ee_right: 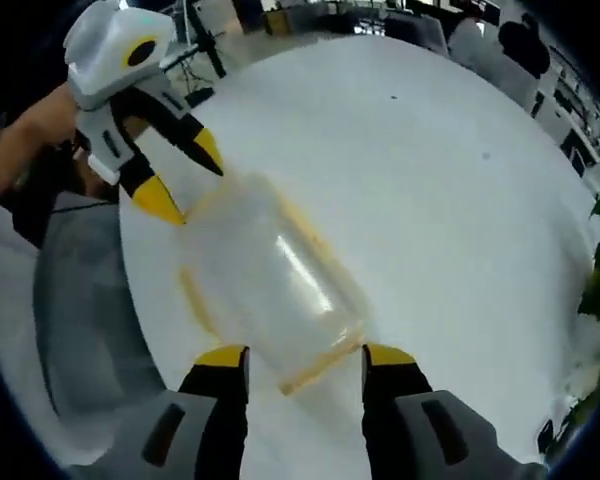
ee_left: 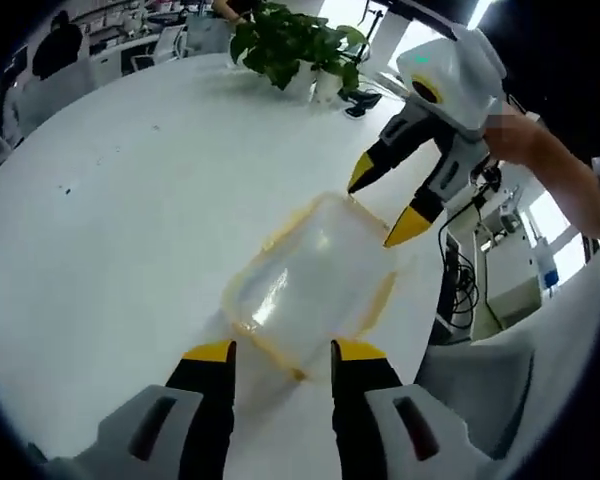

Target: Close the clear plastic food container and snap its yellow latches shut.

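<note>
A clear plastic food container with yellow latches lies on the white table, its lid on top. My left gripper stands open at one short end, its yellow tips straddling that end's latch. At the far end my right gripper hovers open with its tips just over the container's edge. In the right gripper view the container lies lengthwise, my right gripper stands open around the near latch, and the left gripper sits open at the far end.
A potted green plant stands at the far side of the table, with a dark object beside it. The table edge runs close along the container, next to the person's grey clothing. Desks and people fill the background.
</note>
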The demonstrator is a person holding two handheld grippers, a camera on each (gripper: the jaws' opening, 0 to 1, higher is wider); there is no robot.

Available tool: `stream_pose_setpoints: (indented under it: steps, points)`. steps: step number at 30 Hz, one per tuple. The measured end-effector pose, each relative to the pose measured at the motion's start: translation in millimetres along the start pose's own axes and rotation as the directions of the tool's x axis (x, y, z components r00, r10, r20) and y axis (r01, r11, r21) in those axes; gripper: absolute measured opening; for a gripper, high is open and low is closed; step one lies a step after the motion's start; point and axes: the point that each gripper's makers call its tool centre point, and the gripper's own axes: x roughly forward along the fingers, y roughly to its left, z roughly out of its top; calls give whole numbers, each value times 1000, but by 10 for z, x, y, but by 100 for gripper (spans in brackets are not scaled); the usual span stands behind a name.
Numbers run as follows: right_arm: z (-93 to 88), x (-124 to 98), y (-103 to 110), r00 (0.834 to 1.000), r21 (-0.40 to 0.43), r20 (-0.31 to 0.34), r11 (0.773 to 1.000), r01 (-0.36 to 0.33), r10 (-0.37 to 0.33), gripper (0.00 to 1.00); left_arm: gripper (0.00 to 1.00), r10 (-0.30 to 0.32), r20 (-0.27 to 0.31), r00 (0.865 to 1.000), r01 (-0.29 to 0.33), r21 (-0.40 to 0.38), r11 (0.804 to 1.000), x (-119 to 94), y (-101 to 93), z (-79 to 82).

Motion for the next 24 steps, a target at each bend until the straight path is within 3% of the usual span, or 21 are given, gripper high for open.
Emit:
stream_pose_setpoints:
  steps: [3,5,8,14,16,24]
  points:
    - [29,-8,29,1000,-37,0,999,-11,11,43,36,56,-42,998,-50,126,991,-17,78,-27]
    - [52,-6,44,1000,-65,-4,998,-22,22,42,36,35,-33,999,-31,116,993,-16,32,2]
    - [88,-9,73,999,-105,-8,994,-32,31,42,36,23,-32,999,-17,176,984,-21,19,41]
    - [111,6,106,999,-177,-31,984,-37,32,42,35,17,-26,1000,-10,220,975,-21,7,101]
    - [116,17,99,999,-207,-36,978,-34,27,42,35,14,-34,999,-4,278,960,-4,-5,107]
    - [129,55,112,998,-292,-48,955,-46,33,40,33,8,-48,999,12,388,921,80,-56,102]
